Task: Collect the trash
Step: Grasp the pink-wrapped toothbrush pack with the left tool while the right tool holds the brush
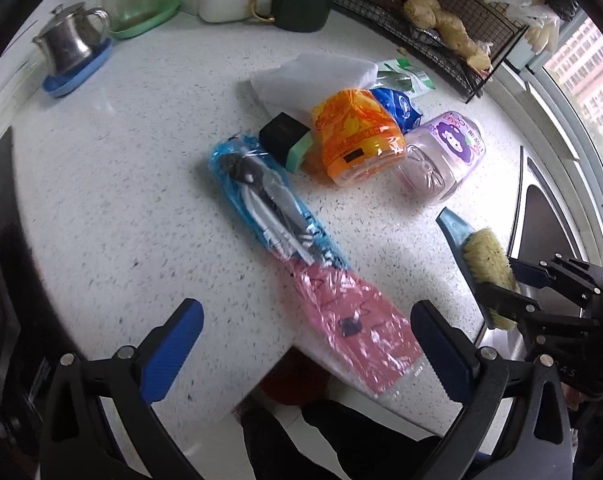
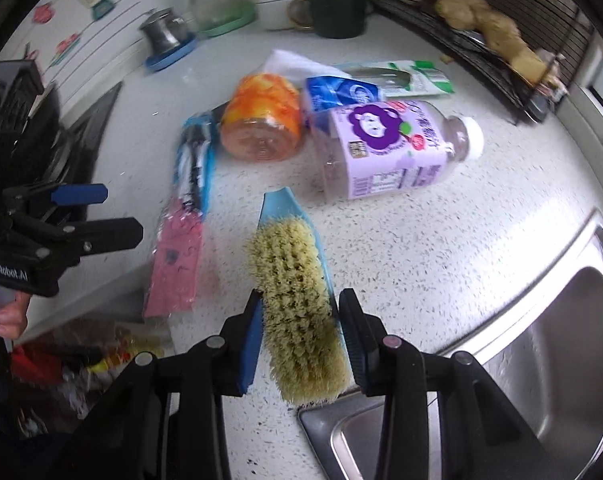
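Observation:
My right gripper (image 2: pixel 301 300) is shut on a scrub brush (image 2: pixel 297 300) with pale bristles and a light blue back, held just above the counter by the sink's corner. In the left wrist view the brush (image 1: pixel 487 260) and right gripper (image 1: pixel 501 280) show at the right. My left gripper (image 1: pixel 305 312) is open over the pink end of a long pink and blue plastic package (image 1: pixel 285 232) lying at the counter's edge. Behind it lie an orange jar (image 1: pixel 357 136), a purple bottle (image 1: pixel 445 152), a blue packet (image 1: pixel 397 106), a black and green box (image 1: pixel 285 140) and a white tissue (image 1: pixel 313 76).
A steel sink (image 2: pixel 541 340) lies at the right. At the back of the speckled counter (image 1: pixel 121 160) stand a metal teapot (image 1: pixel 69 44), a green mug (image 1: pixel 301 4) and a wire rack (image 1: pixel 441 28). Below the counter edge is a heap of wrappers (image 2: pixel 81 352).

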Available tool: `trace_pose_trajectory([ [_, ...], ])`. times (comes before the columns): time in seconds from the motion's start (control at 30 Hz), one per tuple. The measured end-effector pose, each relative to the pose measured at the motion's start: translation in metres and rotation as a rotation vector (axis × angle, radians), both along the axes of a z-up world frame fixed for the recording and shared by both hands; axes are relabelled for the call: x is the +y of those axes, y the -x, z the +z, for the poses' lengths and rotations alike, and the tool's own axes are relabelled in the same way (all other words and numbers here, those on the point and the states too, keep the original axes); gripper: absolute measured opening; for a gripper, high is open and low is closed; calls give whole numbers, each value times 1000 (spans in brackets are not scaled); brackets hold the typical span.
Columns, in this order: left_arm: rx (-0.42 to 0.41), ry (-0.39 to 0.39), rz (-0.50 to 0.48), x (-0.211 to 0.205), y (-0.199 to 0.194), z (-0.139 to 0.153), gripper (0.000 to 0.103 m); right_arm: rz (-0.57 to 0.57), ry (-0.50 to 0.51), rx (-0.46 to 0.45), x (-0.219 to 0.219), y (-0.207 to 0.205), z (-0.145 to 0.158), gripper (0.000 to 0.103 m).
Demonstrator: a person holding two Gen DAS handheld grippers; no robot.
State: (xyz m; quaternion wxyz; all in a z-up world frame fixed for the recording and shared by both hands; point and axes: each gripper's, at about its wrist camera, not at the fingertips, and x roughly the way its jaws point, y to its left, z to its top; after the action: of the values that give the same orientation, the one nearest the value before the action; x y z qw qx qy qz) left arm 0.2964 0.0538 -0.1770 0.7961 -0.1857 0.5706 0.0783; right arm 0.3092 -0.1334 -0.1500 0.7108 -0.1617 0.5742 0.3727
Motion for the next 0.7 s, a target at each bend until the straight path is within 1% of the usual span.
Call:
trace_pose_trajectory([
  [0.07, 7, 7, -17, 3, -9, -8, 103, -42, 4, 15, -1, -1, -4, 33],
  [0.1, 14, 5, -19, 5, -12, -11, 103, -57, 2, 23, 0, -1, -6, 29],
  [0.23, 38, -5, -10, 14, -29, -29, 102, -91, 16, 28, 7, -5, -11, 29],
  [0.33, 66, -16, -1, 17, -38, -41, 92, -93, 11, 20, 15, -4, -10, 29],
  [0.37, 76, -18, 1, 17, -41, -44, 90, -92, 10, 17, 17, -3, -10, 29],
  [0.4, 67, -46, -2, 15, -43, -44, 89, -91, 10, 14, 19, -2, -9, 29],
  [0.5, 78, -76, -33, 9, -49, -44, 83, -93, 10, 20, 20, -2, -8, 29],
  [0.53, 81, -91, -41, 8, -50, -44, 76, -95, 11, 24, 21, -2, -9, 29],
  [0.57, 83, -101, -45, 6, -50, -43, 66, -97, 10, 27, 13, 1, -7, 29],
  [0.6, 87, -112, -45, 5, -51, -43, 63, -89, 9, 14, 12, 1, -7, 29],
  [0.67, 86, -110, -47, 3, -51, -41, 43, -94, 8, 7, 8, 0, -3, 29],
  [0.7, 80, -98, -53, 1, -51, -40, 39, -101, 7, -2, 8, 0, -2, 29],
])
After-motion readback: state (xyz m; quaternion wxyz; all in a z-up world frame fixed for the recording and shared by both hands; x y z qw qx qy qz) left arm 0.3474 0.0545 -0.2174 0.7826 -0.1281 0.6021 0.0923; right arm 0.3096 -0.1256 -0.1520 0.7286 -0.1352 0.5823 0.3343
